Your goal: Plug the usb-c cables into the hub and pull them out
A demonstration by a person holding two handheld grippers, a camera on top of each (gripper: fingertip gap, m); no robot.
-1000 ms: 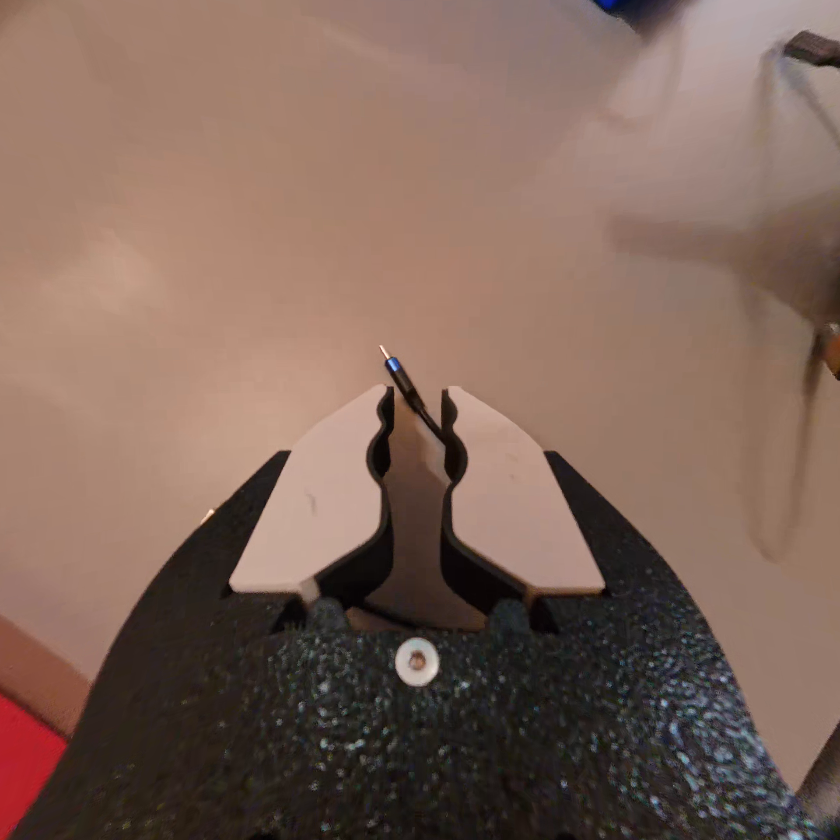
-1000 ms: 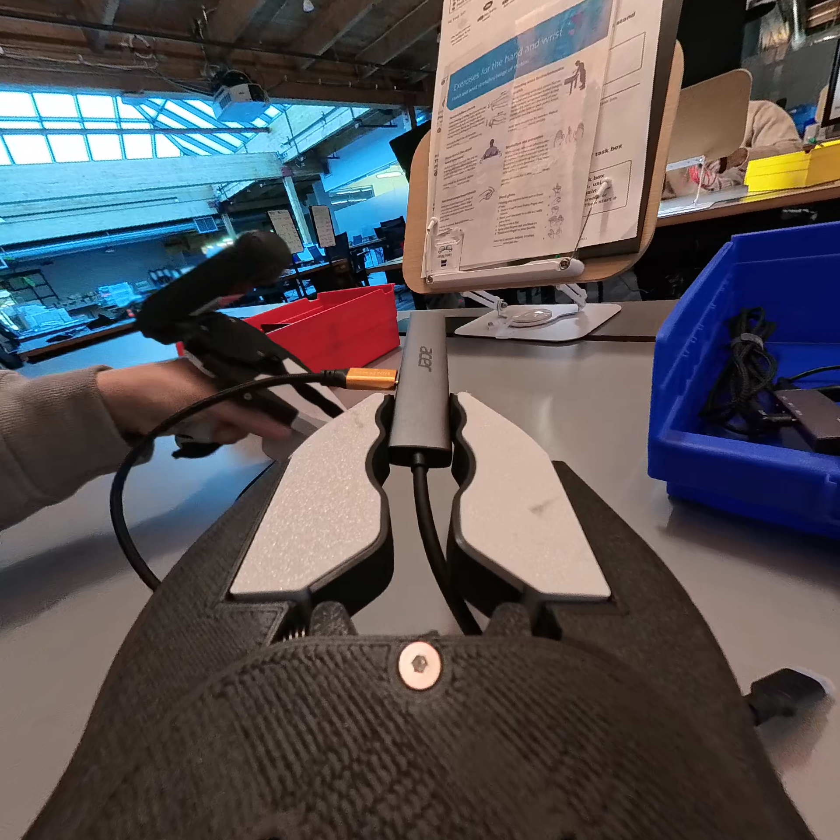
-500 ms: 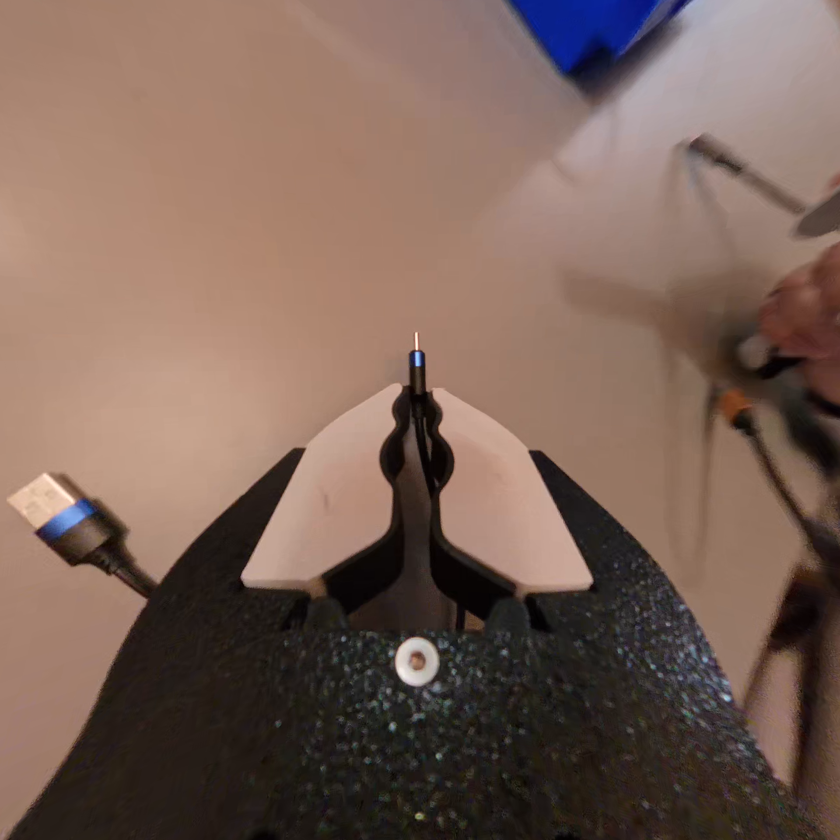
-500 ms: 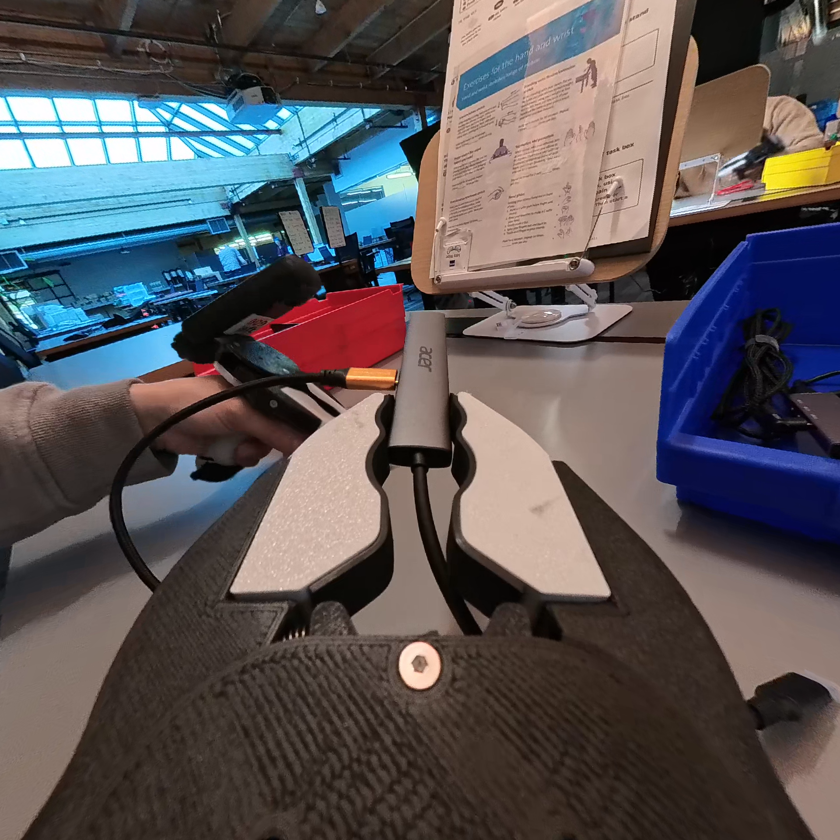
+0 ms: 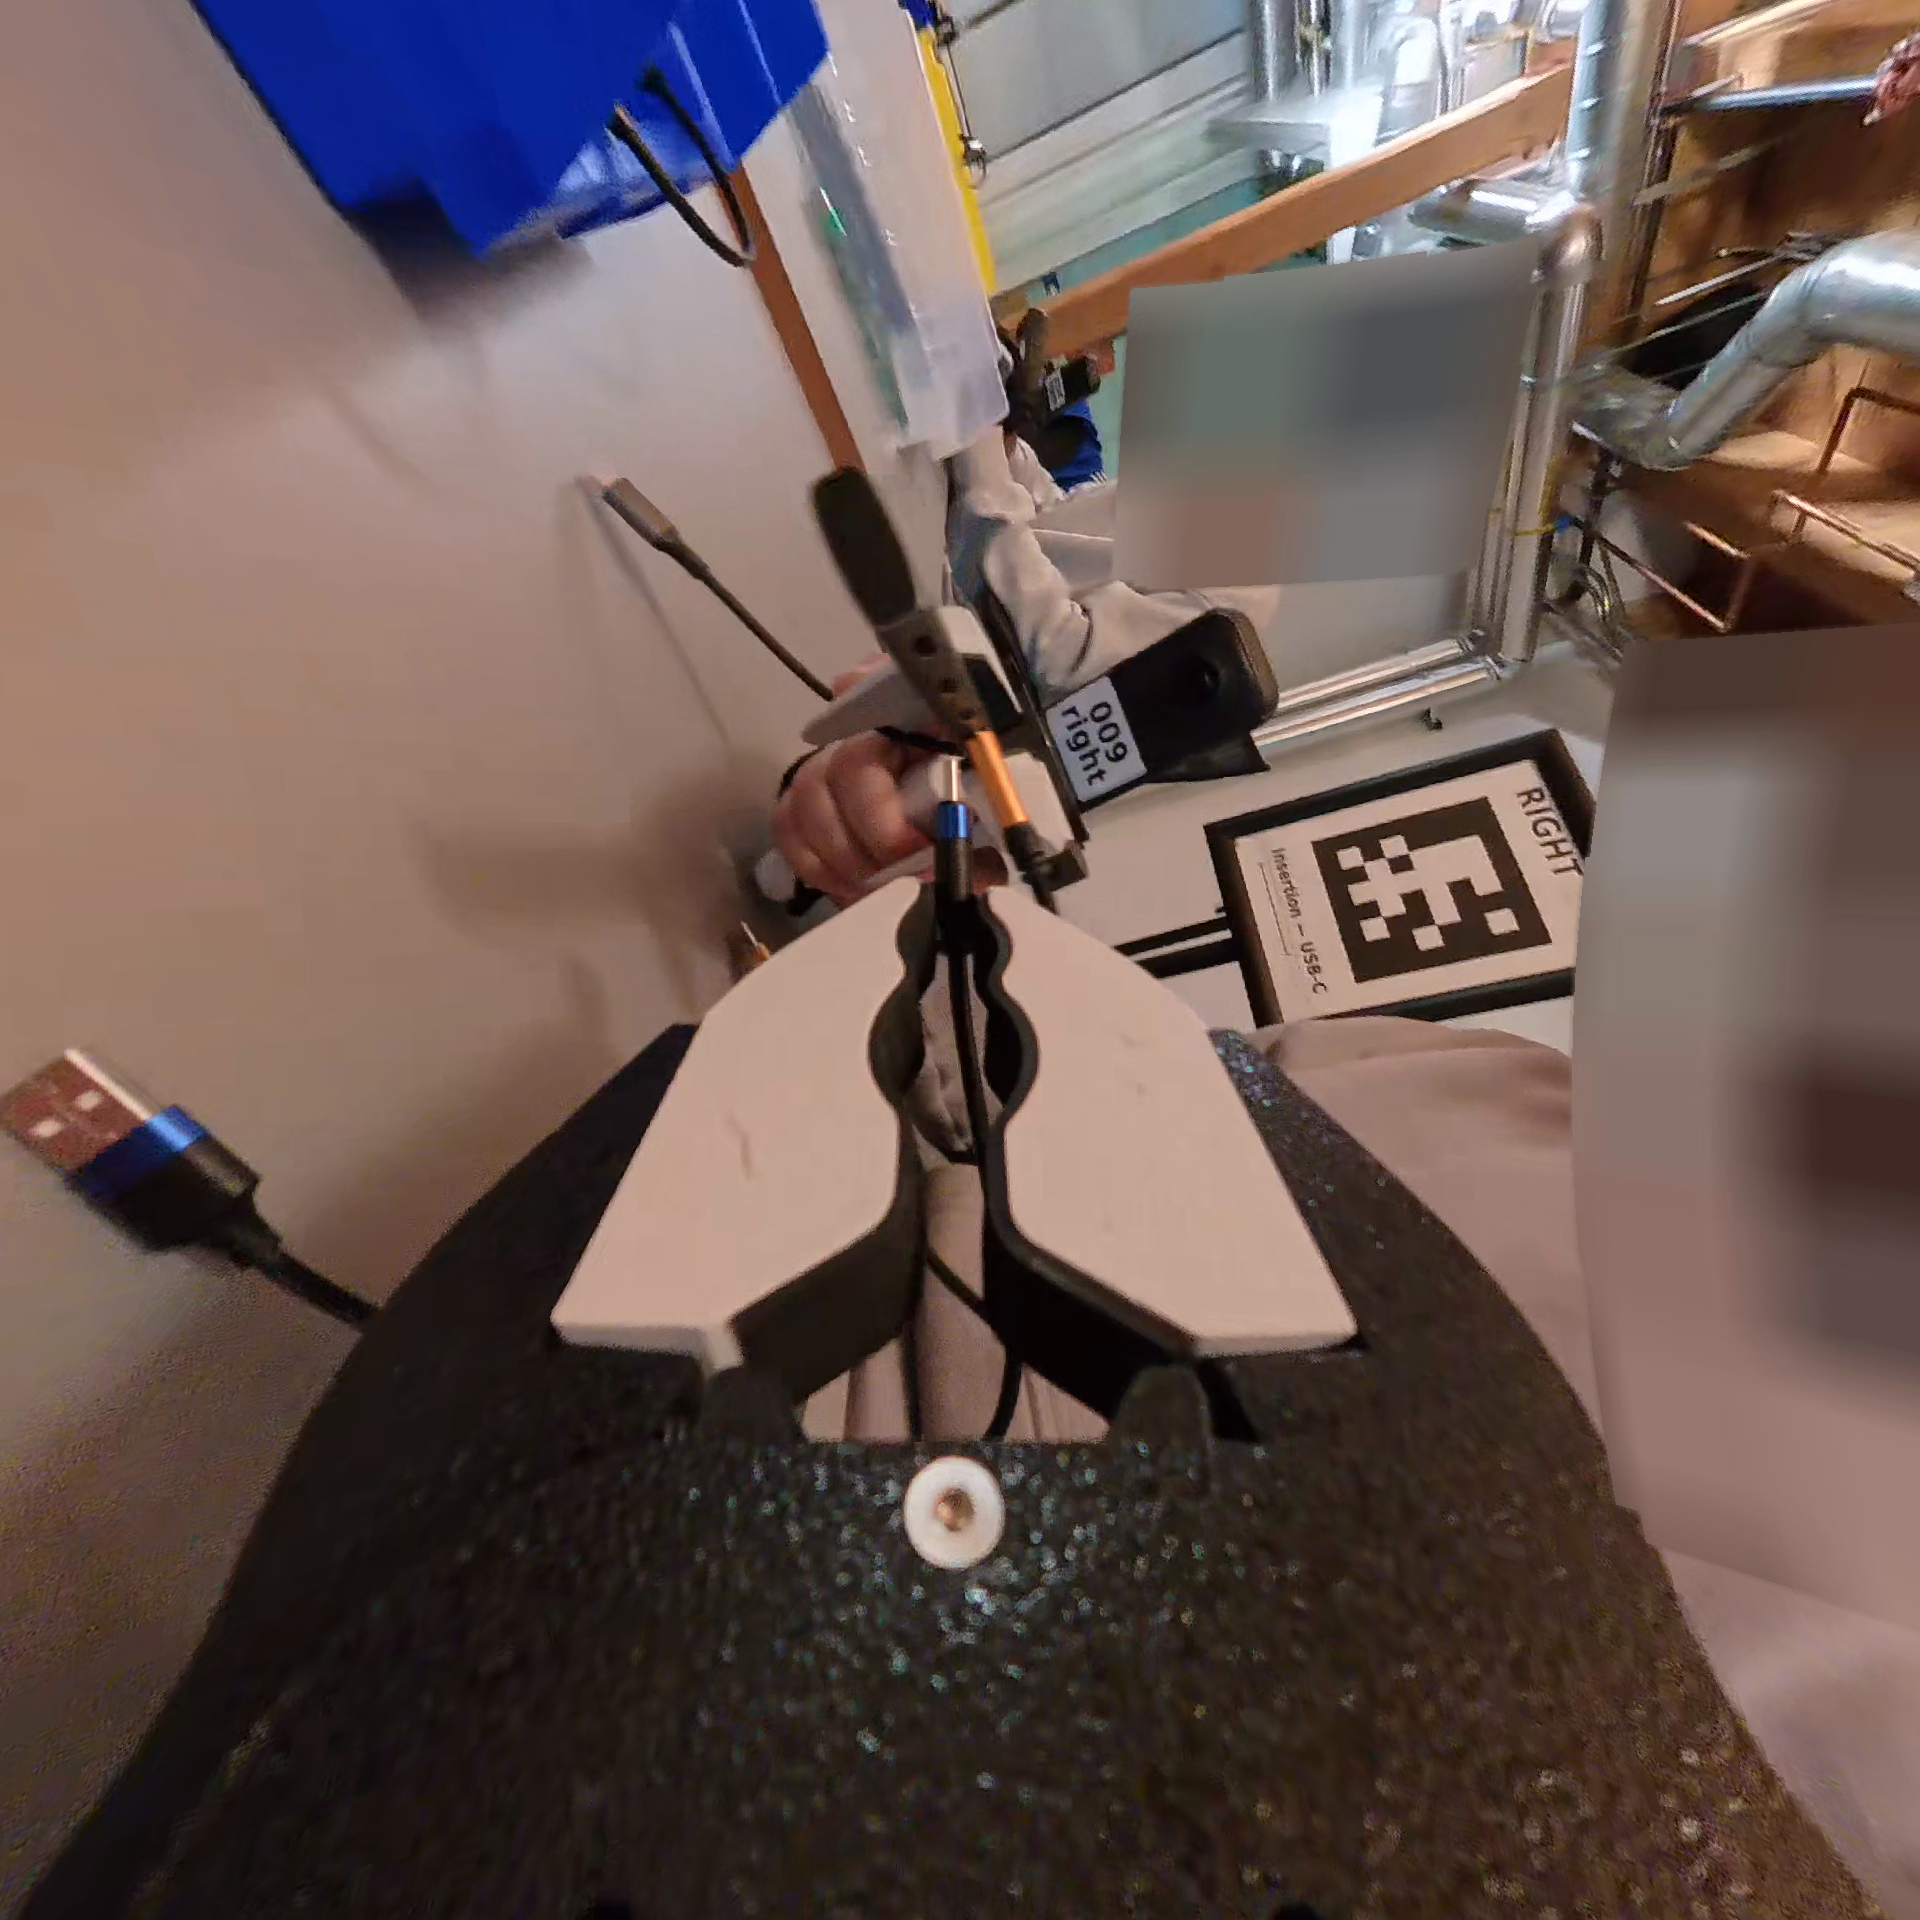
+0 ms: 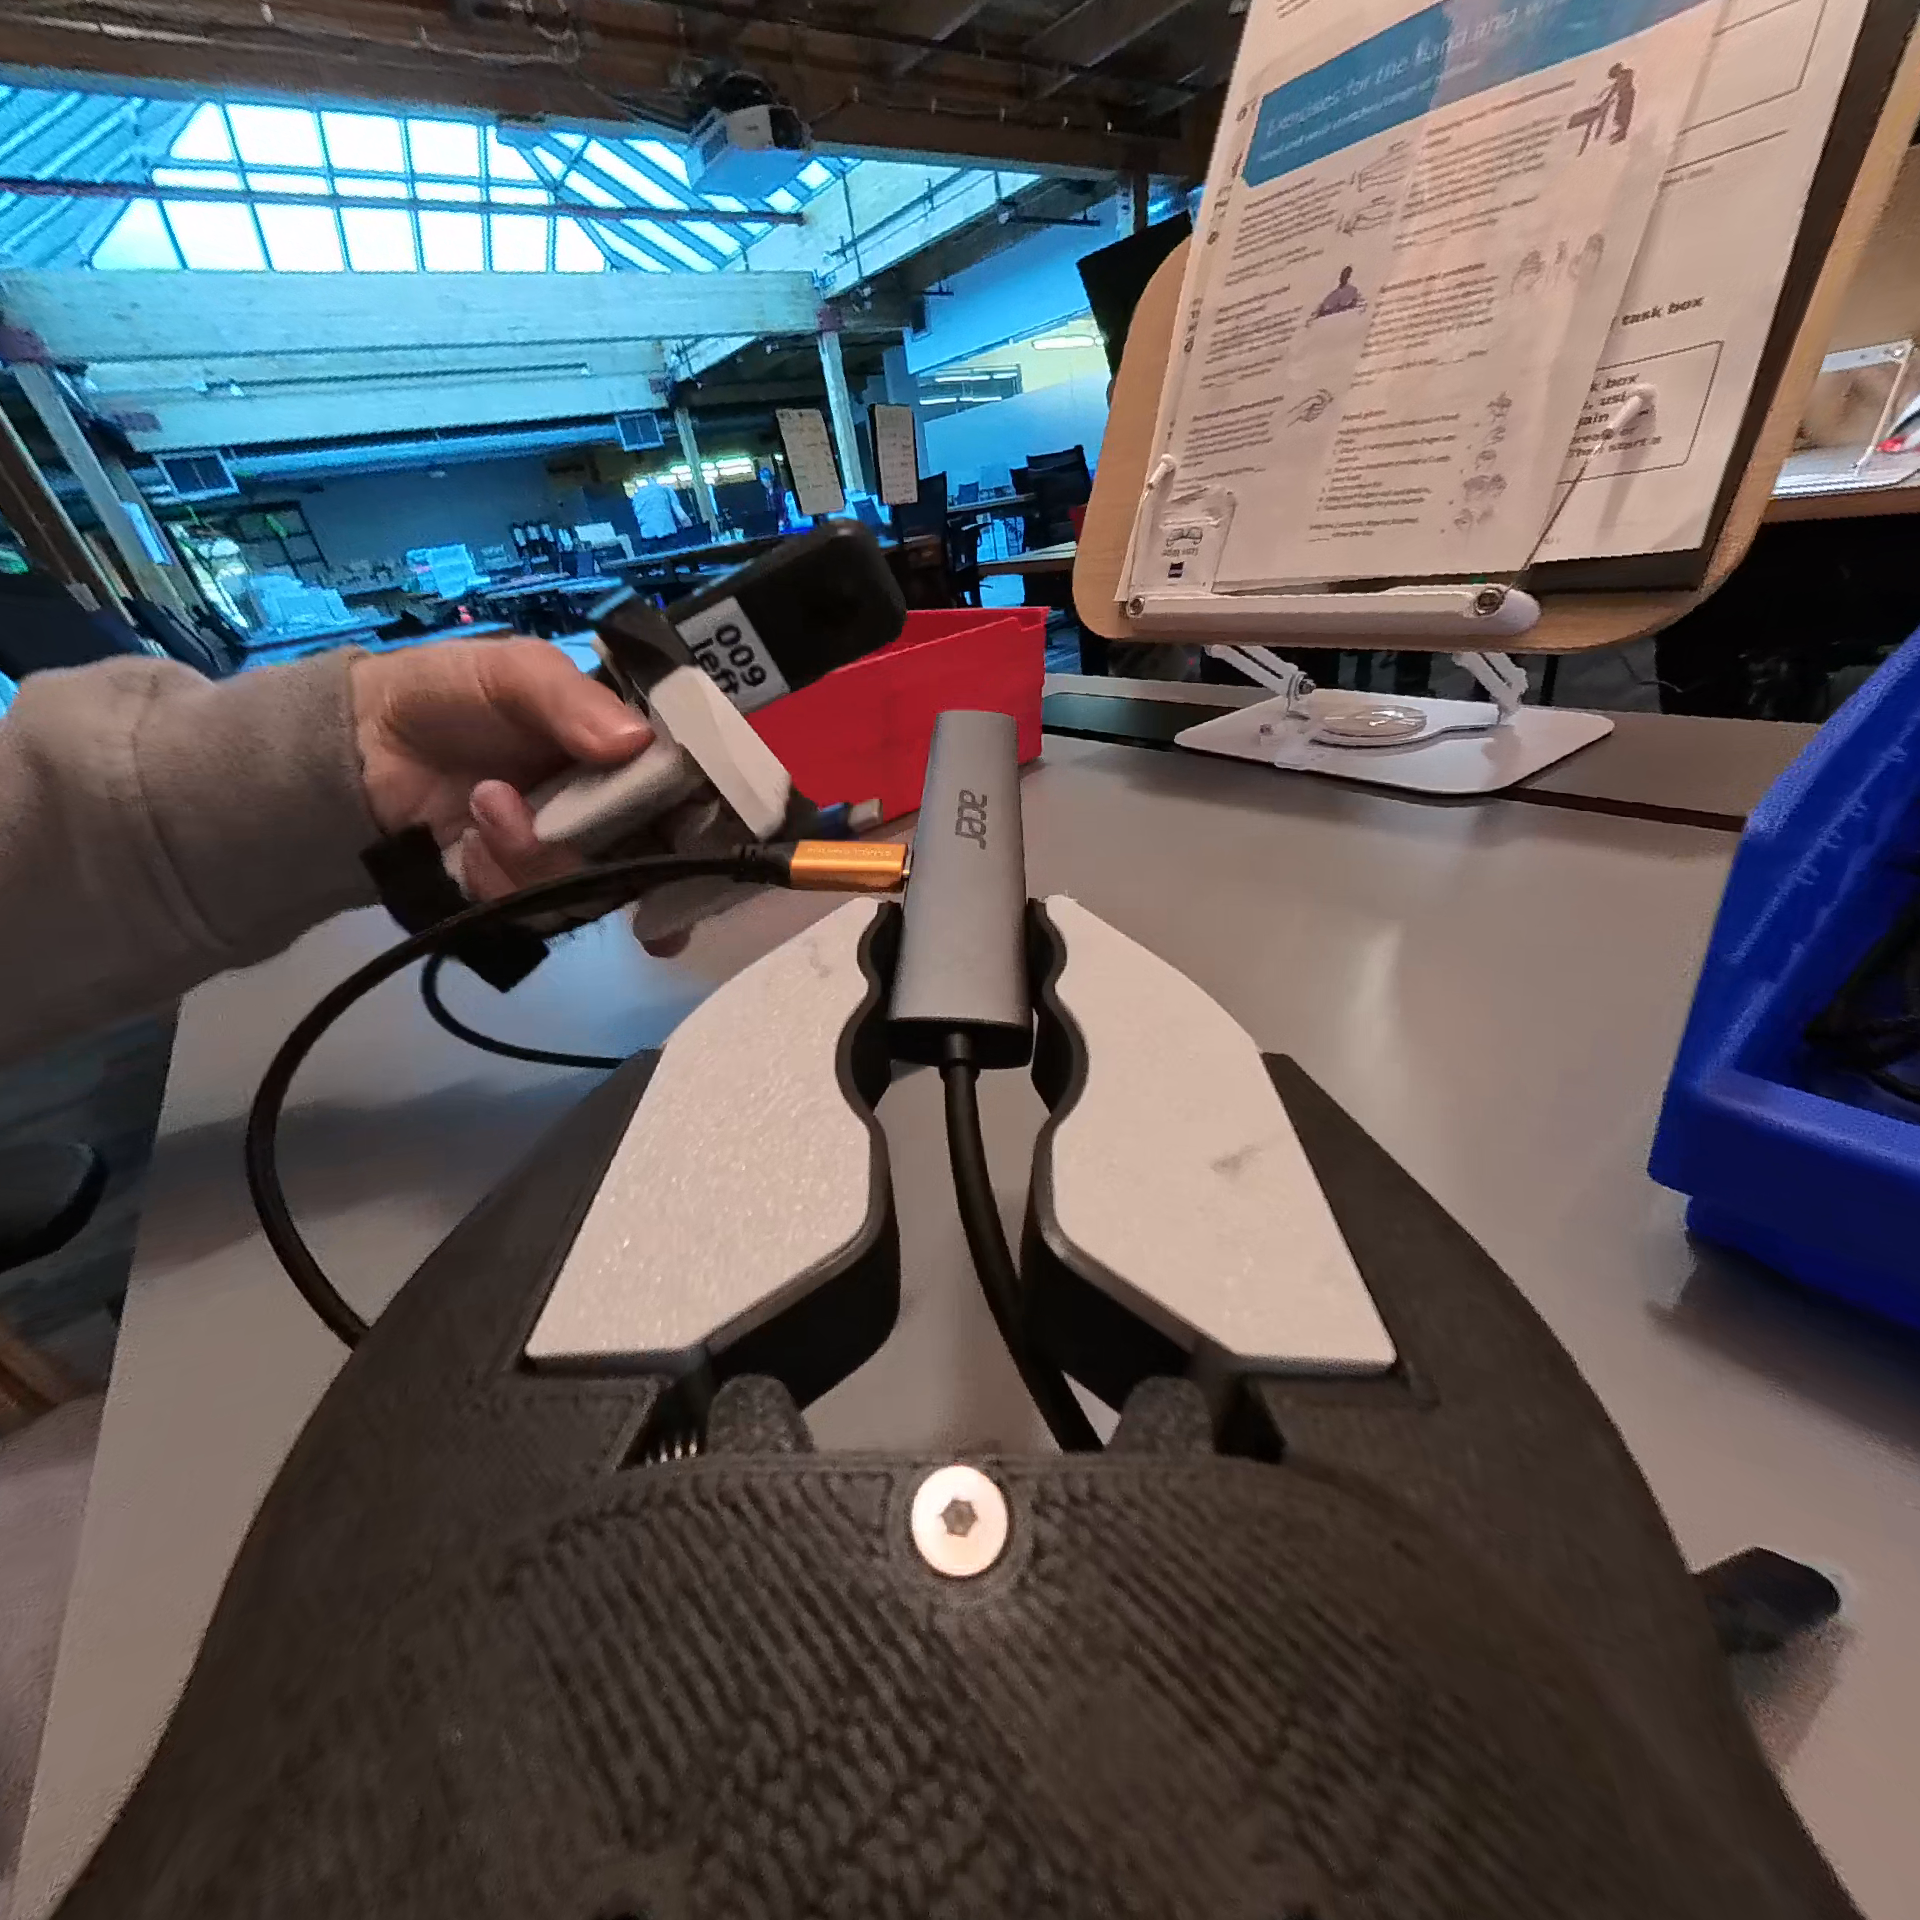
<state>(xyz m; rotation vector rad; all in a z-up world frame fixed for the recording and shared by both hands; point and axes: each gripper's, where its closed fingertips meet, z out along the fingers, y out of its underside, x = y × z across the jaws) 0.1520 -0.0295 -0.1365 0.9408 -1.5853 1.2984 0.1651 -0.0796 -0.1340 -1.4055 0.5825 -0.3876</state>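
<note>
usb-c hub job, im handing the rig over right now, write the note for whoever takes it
Right gripper: shut on the grey hub, held above the table.
Left gripper: shut on the blue-collared usb-c plug, tip pointing toward the hub, not yet inserted.
Done: the orange-collared plug sits in the hub's left side.
Also: the blue cable's USB-A end hangs loose by the left gripper; more cables are in the blue bin.
Left: insert the blue plug, then pull the cables out.
</note>
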